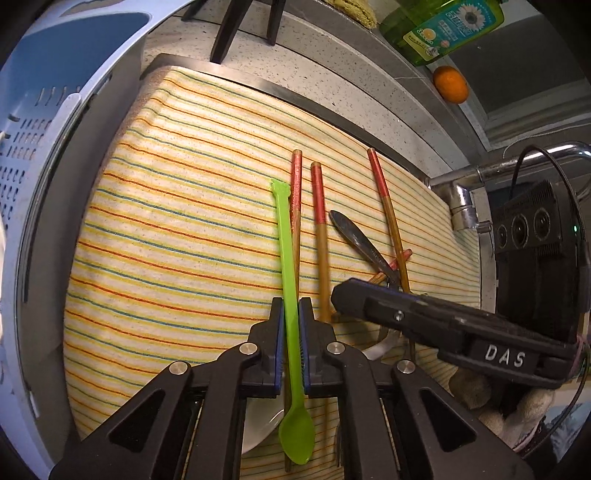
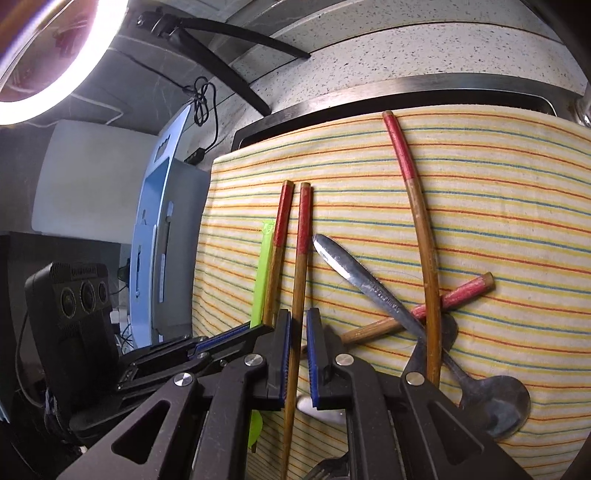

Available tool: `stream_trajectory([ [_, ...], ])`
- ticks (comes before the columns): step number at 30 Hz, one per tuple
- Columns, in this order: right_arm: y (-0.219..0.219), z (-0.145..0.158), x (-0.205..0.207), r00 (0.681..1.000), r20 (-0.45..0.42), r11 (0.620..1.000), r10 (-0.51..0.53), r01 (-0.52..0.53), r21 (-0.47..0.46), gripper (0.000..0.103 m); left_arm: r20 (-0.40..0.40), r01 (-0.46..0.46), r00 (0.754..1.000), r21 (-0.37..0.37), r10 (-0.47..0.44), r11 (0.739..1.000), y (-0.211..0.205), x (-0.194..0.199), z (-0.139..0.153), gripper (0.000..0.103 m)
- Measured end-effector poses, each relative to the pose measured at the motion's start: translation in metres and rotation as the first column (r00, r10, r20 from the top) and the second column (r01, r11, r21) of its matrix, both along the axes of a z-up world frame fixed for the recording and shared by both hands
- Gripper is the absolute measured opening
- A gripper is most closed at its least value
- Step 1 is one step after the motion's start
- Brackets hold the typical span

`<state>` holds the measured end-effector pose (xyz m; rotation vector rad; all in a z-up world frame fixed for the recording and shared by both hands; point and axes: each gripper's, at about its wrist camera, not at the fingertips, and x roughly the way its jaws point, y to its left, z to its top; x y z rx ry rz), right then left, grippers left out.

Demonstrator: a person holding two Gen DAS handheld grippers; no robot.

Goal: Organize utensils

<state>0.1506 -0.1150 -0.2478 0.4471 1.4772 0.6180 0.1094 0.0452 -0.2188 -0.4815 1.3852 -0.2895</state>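
Note:
Utensils lie on a striped cloth (image 1: 177,229). My left gripper (image 1: 291,310) is shut on a green plastic spoon (image 1: 286,266), bowl end toward the camera. A red-tipped wooden chopstick (image 1: 296,206) lies right beside it. My right gripper (image 2: 298,325) straddles a second chopstick (image 2: 301,266), its blue pads close on either side with a small gap showing. Two more chopsticks (image 2: 421,236) (image 2: 454,295) cross over a metal spoon (image 2: 373,288). In the right wrist view the green spoon (image 2: 263,273) shows left of the chopsticks. A fork (image 2: 328,469) peeks out at the bottom.
A light blue perforated basket (image 1: 40,122) stands left of the cloth. A white ceramic spoon (image 1: 258,424) lies under the left gripper. A steel tap (image 1: 461,192), a green detergent bottle (image 1: 439,29) and an orange (image 1: 450,84) are at the right and back. A ring light (image 2: 48,74) glows upper left.

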Motion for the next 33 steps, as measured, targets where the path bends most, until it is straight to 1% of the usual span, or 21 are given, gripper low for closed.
stream_trajectory([
  [5, 0.003, 0.002, -0.009, 1.000, 0.014, 1.000, 0.019, -0.019, -0.009, 0.013, 0.003, -0.001, 1.000, -0.005, 0.001, 1.000, 0.002, -0.001, 0.000, 0.006],
  [10, 0.007, -0.001, -0.008, 1.000, -0.013, 1.000, 0.003, -0.003, 0.011, 0.014, 0.014, 0.006, 1.000, 0.009, -0.006, 1.000, 0.005, -0.003, 0.003, 0.006],
  [14, 0.012, -0.004, -0.007, 1.000, -0.026, 1.000, -0.005, 0.005, 0.016, 0.017, 0.009, -0.009, 1.000, -0.005, 0.009, 1.000, 0.009, -0.003, 0.003, 0.006],
  [17, 0.016, -0.006, -0.007, 0.999, -0.042, 1.000, -0.010, 0.012, 0.027, 0.018, 0.011, -0.017, 1.000, -0.004, 0.017, 1.000, 0.012, -0.003, 0.002, 0.006],
  [19, 0.019, -0.007, -0.007, 0.999, -0.035, 1.000, -0.010, 0.011, 0.026, 0.018, 0.007, -0.027, 1.000, -0.015, 0.028, 1.000, 0.015, -0.003, 0.001, 0.006],
  [22, 0.020, -0.008, -0.006, 0.999, -0.044, 0.999, -0.014, 0.015, 0.035, 0.017, 0.014, -0.022, 1.000, -0.014, 0.022, 1.000, 0.018, -0.004, 0.003, 0.006],
  [23, 0.021, -0.008, -0.006, 0.999, -0.042, 0.999, -0.014, 0.015, 0.031, 0.017, 0.014, -0.019, 1.000, -0.015, 0.019, 1.000, 0.019, -0.005, 0.004, 0.006],
  [26, 0.022, -0.011, -0.006, 0.999, -0.045, 1.000, -0.009, 0.010, 0.016, 0.008, 0.019, -0.017, 1.000, -0.009, 0.017, 1.000, 0.023, -0.006, 0.005, 0.006],
  [29, 0.024, -0.012, -0.007, 0.999, -0.044, 1.000, -0.009, 0.010, 0.016, 0.007, 0.011, -0.017, 1.000, -0.024, 0.017, 1.000, 0.024, -0.007, 0.003, 0.006],
  [33, 0.024, -0.011, -0.006, 0.999, -0.037, 1.000, -0.005, 0.005, 0.003, 0.007, -0.001, -0.021, 1.000, -0.032, 0.021, 0.999, 0.024, -0.007, -0.001, 0.010],
])
